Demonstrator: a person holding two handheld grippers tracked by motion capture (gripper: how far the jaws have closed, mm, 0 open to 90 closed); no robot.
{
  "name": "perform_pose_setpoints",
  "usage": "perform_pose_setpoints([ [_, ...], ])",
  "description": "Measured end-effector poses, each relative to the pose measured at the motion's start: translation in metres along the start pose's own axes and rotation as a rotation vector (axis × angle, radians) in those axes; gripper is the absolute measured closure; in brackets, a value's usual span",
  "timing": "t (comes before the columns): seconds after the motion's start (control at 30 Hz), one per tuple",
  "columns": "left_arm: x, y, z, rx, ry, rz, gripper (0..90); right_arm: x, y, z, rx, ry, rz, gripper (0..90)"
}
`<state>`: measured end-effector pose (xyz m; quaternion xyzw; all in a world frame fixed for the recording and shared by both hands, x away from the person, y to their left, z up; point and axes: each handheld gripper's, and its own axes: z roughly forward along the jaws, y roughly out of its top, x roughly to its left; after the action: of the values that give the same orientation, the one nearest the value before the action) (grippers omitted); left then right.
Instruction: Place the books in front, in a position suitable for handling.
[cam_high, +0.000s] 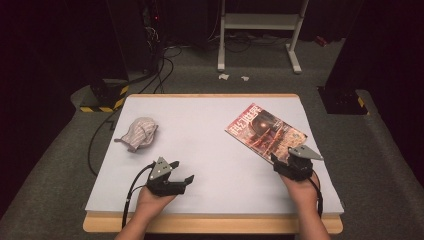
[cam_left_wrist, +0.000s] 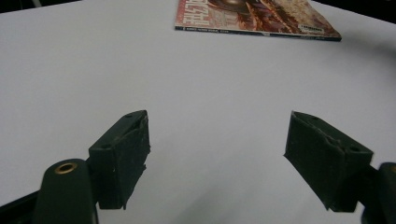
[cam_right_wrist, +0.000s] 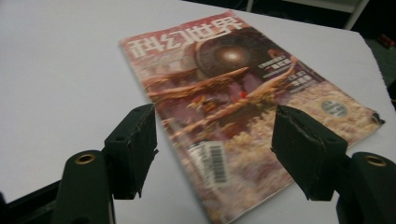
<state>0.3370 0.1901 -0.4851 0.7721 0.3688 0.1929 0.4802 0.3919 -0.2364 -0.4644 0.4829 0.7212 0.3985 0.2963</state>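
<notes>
Hovering: R gripper (cam_right_wrist: 215, 154) open over flat glossy mag (cam_right_wrist: 243, 107).

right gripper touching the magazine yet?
Cannot tell. In the right gripper view the right gripper has open jaws either side of the magazine, pads off it, but their lower edges and any gap underneath are hidden.

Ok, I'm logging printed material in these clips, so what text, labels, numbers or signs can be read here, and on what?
"科幻世界": large pale title across the top of the magazine cover.
Barcode on a white patch near the cover's lower edge: digits too blurred to read.
Small white lines at the cover's right side and a round grey badge: too small to read.
Crumpled cloth, table, grippers: no text seen.
</notes>
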Motion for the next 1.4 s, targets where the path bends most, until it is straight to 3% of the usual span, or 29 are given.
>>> perform_pose_setpoints([
  [0.07,0.000,0.000,0.000,-0.003,0.003,-0.002,22.4,-0.003,0.002,0.002,-0.001,-0.009,0.004,30.8],
  [0.3,0.000,0.000,0.002,0.008,-0.004,-0.015,23.5,-0.036,0.024,0.027,0.016,-0.070,0.029,30.4],
  [0.67,-0.002,0.000,0.003,0.002,-0.001,-0.004,23.6,-0.060,0.037,0.061,0.083,-0.114,0.031,30.3],
  [0.73,-0.002,0.000,0.002,-0.002,0.001,-0.005,23.6,-0.065,0.036,0.068,0.087,-0.123,0.037,30.2],
  [0.87,-0.002,0.000,0.003,0.001,0.004,0.000,23.6,-0.078,0.036,0.087,0.145,-0.130,0.038,29.5],
  [1.07,-0.004,-0.001,0.006,0.010,0.001,0.005,23.5,-0.093,0.028,0.098,0.172,-0.119,0.072,27.6],
  [1.2,-0.004,-0.001,0.007,0.012,0.001,0.005,23.2,-0.106,0.020,0.107,0.180,-0.106,0.127,24.2],
  [1.4,-0.006,-0.002,0.009,0.017,-0.006,0.006,23.0,-0.112,0.016,0.114,0.189,-0.090,0.151,23.6],
])
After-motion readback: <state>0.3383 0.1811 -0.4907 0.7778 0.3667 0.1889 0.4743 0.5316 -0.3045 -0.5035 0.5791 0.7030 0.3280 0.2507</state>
